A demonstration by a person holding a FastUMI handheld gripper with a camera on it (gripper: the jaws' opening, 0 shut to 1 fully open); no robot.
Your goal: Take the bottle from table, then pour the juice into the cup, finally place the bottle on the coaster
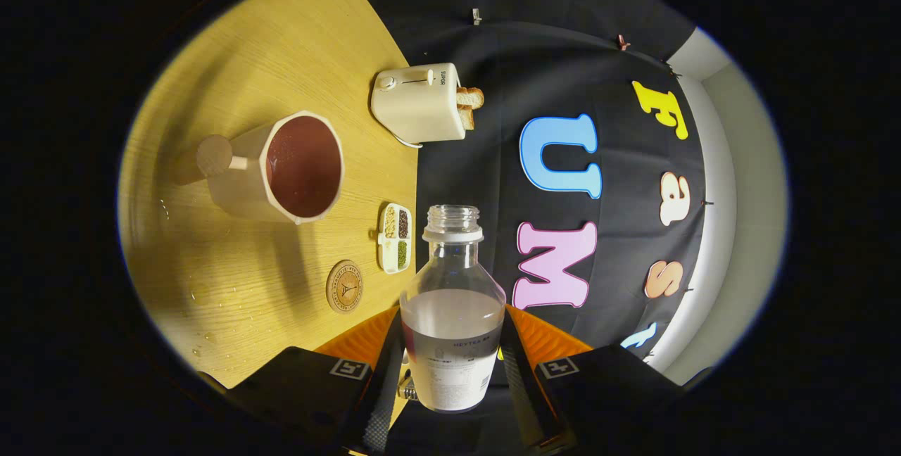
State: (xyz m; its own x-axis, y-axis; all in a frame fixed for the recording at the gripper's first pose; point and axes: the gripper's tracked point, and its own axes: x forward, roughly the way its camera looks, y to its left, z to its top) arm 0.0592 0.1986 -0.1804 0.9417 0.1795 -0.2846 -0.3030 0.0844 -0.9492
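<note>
Hand-held gripper is clamped on the bottle, one finger pressing each side of the lower body around the label band. The view is rolled hard: the desk stands like a wall on one side and the booth's black cloth on the other, so the gripper looks rolled far onto its side relative to the desk surface. Bottle long axis runs straight along the fingers, open neck pointing away from the camera, no cap on it. Clear bottle, cloudy whitish liquid filling roughly the lower half, liquid line level across the body in this view. Bottle is off the desk, held between the fingers. Beyond the fingers on the desk: round wooden coaster nearest, nothing on it; just past it a small divided tray of grains or seeds; further out a pale cup with a wooden handle, holding dark reddish liquid. Past the cup, at the desk edge by the cloth, a cream toaster with bread slices in it. Some droplets on the desk near the coaster.
</note>
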